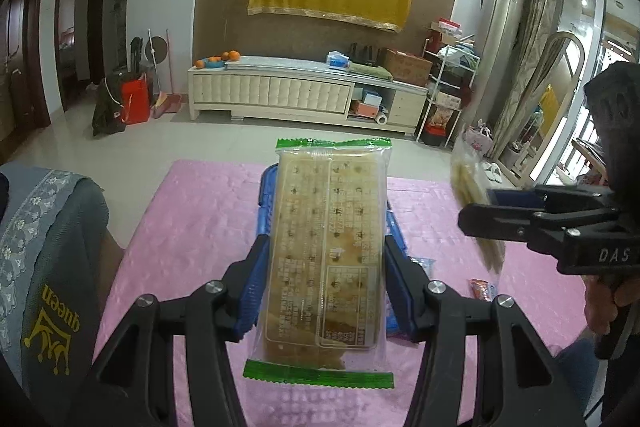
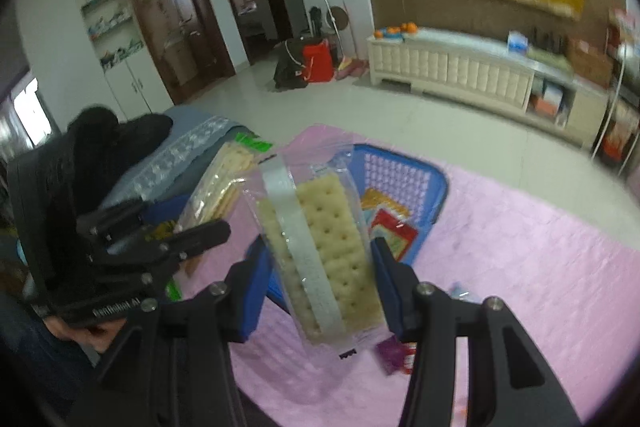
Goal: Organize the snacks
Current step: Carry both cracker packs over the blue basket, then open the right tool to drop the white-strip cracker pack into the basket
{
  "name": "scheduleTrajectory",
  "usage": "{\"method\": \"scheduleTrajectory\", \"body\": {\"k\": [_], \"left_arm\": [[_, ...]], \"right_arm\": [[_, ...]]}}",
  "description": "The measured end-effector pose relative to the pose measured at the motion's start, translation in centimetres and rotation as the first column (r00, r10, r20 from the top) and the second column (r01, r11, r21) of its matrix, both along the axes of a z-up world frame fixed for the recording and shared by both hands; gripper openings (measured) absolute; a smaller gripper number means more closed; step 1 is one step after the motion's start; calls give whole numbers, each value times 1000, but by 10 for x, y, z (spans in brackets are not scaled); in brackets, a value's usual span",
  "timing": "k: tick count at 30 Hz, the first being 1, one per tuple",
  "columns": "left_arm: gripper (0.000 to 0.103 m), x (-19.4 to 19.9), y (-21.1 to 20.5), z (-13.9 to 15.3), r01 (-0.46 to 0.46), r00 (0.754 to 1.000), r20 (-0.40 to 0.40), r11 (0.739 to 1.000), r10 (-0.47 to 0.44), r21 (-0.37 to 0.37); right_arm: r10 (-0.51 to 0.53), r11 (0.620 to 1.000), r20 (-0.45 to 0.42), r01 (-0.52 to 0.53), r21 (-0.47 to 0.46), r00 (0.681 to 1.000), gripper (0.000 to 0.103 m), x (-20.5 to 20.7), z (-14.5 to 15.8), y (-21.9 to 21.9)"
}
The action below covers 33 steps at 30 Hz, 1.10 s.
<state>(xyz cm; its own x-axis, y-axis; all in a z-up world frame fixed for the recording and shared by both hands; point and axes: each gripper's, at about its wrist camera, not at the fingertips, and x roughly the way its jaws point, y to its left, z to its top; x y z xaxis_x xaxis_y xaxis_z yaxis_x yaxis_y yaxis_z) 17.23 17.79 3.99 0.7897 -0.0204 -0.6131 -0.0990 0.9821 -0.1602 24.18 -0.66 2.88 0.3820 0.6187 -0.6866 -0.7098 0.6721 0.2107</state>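
Observation:
My left gripper is shut on a green-edged cracker pack and holds it above the pink table, in front of the blue basket. My right gripper is shut on a clear cracker pack with a white strip, held above the near rim of the blue basket. The basket holds red and orange snack packets. The right gripper with its pack also shows in the left wrist view, and the left gripper with the green-edged pack shows at the left of the right wrist view.
A pink cloth covers the table. Small loose snack packets lie on it at the right and near the front. A grey chair cover is at the left. A white TV cabinet stands across the floor.

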Motion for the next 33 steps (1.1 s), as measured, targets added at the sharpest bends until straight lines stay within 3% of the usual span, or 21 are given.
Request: {"method": "scheduleTrajectory", "body": {"k": [6,12,18,23,27,29,33], "left_arm": [[52,17,11,-20,-4,998,-61,1000,4,-8],[52,22,16,-39,17,994,-104,1000,-15,16],[52,18,32,-48,2,992,-123,1000,-3,-5],[52,9,40,-48,-15,992,-125,1000,14,-2],[52,3,44,-45,-32,992,-121,999,34,16],[52,1,46,-43,-33,992,-121,999,34,15],[52,-6,41,-39,45,995,-94,999,-46,-9]], "right_arm": [[-75,997,-110,73,-25,991,54,24,-28,24],[-109,983,-74,97,-153,991,54,33,-56,45],[-32,965,-33,22,-261,999,54,27,-77,66],[123,924,9,-111,-367,992,54,12,-91,84],[174,902,20,-151,-405,985,56,6,-100,87],[197,891,-21,-187,-414,980,61,6,-106,87],[171,904,-5,-159,-397,985,90,2,-100,75]]}}
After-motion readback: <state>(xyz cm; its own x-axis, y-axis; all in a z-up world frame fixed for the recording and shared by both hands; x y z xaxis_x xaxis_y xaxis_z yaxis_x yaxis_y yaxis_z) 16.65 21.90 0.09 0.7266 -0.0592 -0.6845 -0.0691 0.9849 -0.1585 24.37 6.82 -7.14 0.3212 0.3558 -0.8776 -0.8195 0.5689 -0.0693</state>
